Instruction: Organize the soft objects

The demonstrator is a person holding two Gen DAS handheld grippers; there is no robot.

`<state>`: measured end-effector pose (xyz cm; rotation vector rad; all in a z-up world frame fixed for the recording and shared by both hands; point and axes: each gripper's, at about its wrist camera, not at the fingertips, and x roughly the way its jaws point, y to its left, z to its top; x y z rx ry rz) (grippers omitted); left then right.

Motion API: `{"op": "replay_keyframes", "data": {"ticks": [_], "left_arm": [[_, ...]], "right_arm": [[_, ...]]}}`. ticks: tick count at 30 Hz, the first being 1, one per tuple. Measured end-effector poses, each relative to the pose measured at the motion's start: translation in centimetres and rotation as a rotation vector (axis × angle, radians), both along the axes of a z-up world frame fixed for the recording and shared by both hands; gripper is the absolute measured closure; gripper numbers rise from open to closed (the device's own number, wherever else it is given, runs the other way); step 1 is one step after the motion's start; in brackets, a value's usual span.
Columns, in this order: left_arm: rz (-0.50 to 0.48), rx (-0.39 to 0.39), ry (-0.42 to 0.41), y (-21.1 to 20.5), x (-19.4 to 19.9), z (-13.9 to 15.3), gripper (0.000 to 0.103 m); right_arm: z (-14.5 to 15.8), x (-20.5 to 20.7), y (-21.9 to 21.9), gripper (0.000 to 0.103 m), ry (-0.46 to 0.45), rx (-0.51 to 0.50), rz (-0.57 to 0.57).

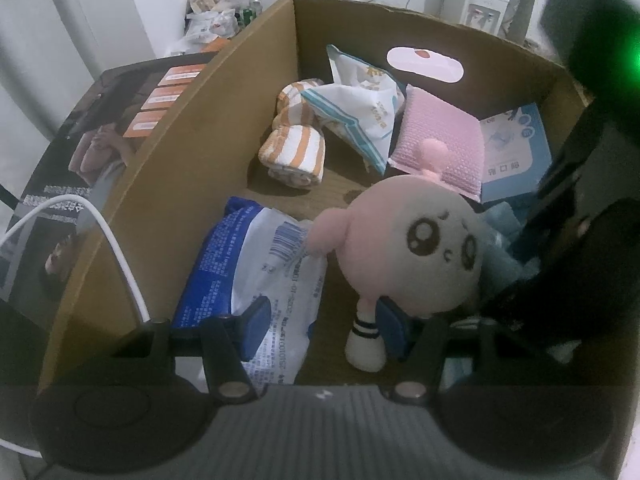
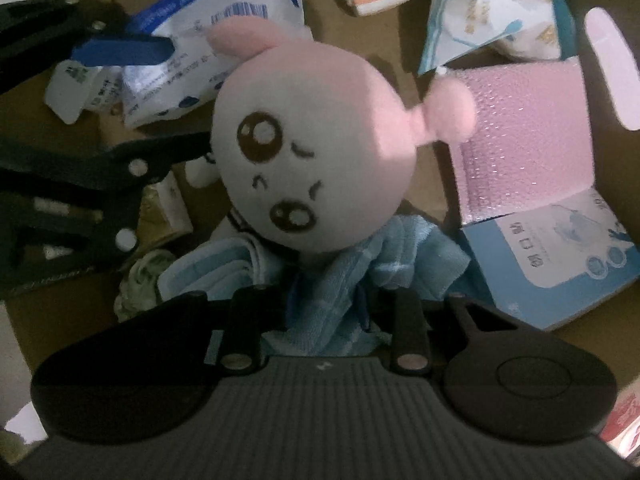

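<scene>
Inside the cardboard box (image 1: 168,184), the plush doll (image 1: 416,248) stands upright between the left claw's (image 1: 324,330) parted fingers, one leg touching the right pad. Right claw (image 2: 320,312) sits clamped on the blue towel (image 2: 360,264) below it. One doll, two towels.

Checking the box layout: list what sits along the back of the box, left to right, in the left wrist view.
Orange-striped towel → white and teal packet → pink bubble mailer → blue and white box.
</scene>
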<state>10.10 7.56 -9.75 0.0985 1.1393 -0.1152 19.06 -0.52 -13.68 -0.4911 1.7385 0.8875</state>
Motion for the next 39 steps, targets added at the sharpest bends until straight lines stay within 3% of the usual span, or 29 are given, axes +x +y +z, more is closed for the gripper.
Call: {"op": "replay_keyframes", "data": {"ticks": [4, 8, 10, 13, 15, 19, 24, 30, 32, 36, 39], "left_arm": [[0.002, -0.008, -0.002, 0.2, 0.0, 0.1, 0.043], [-0.001, -0.010, -0.003, 0.3, 0.1, 0.2, 0.042], [-0.005, -0.007, -0.002, 0.2, 0.1, 0.2, 0.042], [-0.009, -0.001, 0.000, 0.1, 0.0, 0.2, 0.042], [-0.011, -0.001, 0.000, 0.0, -0.1, 0.2, 0.042], [-0.021, 0.000, 0.003, 0.0, -0.1, 0.1, 0.042], [-0.020, -0.007, 0.007, 0.0, 0.0, 0.1, 0.042], [-0.017, -0.018, 0.011, 0.1, 0.2, 0.1, 0.042], [-0.020, -0.019, 0.008, 0.2, 0.2, 0.2, 0.042], [-0.021, -0.018, 0.003, 0.3, 0.1, 0.2, 0.042], [-0.025, -0.014, 0.008, 0.1, 0.1, 0.1, 0.042]], "right_arm": [[3.5, 1.8, -2.7, 0.050, -0.038, 0.051, -0.100], [6.8, 5.6, -6.1, 0.045, -0.081, 0.135, -0.261], [7.1, 8.1, -7.6, 0.042, -0.112, 0.164, -0.356], [5.9, 11.6, -9.1, 0.036, -0.166, 0.181, -0.538], [3.3, 13.0, -9.6, 0.036, -0.165, 0.173, -0.657], [-0.9, 13.4, -9.0, 0.039, -0.186, 0.080, -0.772], [-1.9, 11.7, -7.3, 0.034, -0.255, 0.041, -0.709], [-1.7, 11.0, -7.2, 0.034, -0.214, 0.042, -0.666], [-1.6, 11.6, -6.8, 0.040, -0.205, 0.047, -0.690], [0.9, 13.0, -6.5, 0.042, -0.280, 0.151, -0.729], [1.5, 14.3, -5.9, 0.052, -0.279, 0.241, -0.779]]}}
